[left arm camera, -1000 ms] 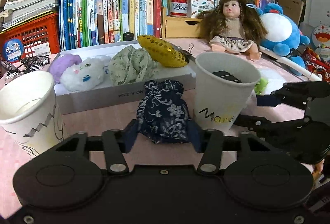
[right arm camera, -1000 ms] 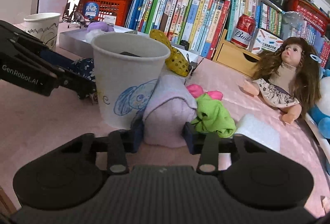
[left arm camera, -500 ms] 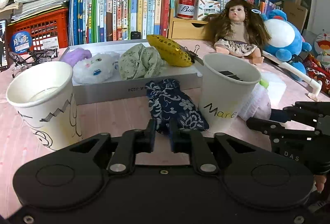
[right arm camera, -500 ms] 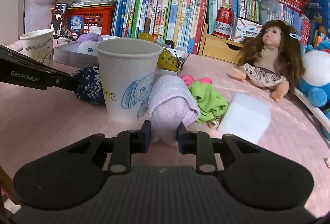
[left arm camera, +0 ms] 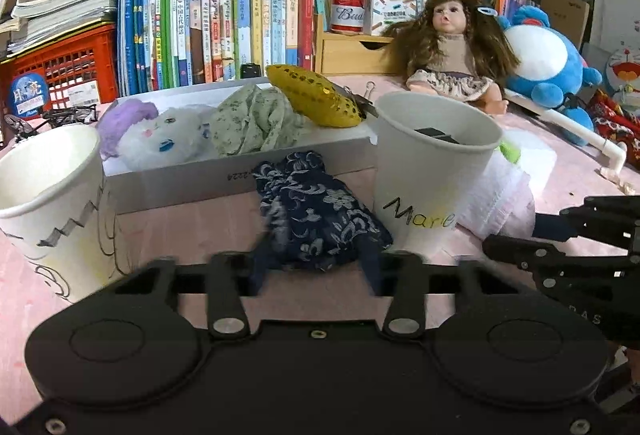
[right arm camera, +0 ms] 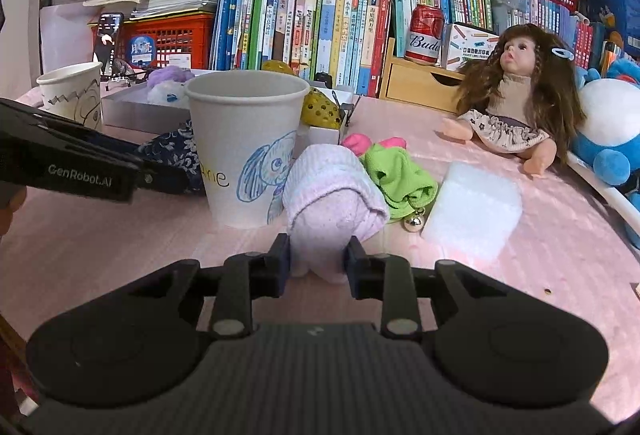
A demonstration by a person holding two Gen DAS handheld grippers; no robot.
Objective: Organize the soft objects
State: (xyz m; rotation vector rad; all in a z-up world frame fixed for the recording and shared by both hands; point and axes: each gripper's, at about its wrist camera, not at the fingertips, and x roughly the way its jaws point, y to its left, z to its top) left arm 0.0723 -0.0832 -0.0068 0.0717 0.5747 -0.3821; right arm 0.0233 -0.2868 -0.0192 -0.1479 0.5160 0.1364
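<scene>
A dark blue flowered cloth (left arm camera: 320,211) lies on the pink table in front of a grey box (left arm camera: 200,179). My left gripper (left arm camera: 316,267) stands open, its blurred fingers wide on either side of the cloth's near end. A pale pink cloth (right arm camera: 328,191) lies right of the paper cup marked "Marie" (right arm camera: 244,139). My right gripper (right arm camera: 316,263) pinches its near end, and the jaws are opening. The box holds a white plush (left arm camera: 168,139), a green flowered cloth (left arm camera: 256,119) and a yellow sequin pouch (left arm camera: 316,99).
A second paper cup (left arm camera: 44,187) stands at the left. A green cloth with a bell (right arm camera: 396,171) and a white foam block (right arm camera: 472,211) lie right of the pink cloth. A doll (right arm camera: 516,91), a blue plush (left arm camera: 548,63) and rows of books (left arm camera: 224,27) line the back.
The left fingers closed at the blue cloth's near end, then spread wide again. The right fingers closed in on the pink cloth and stay pinched on it.
</scene>
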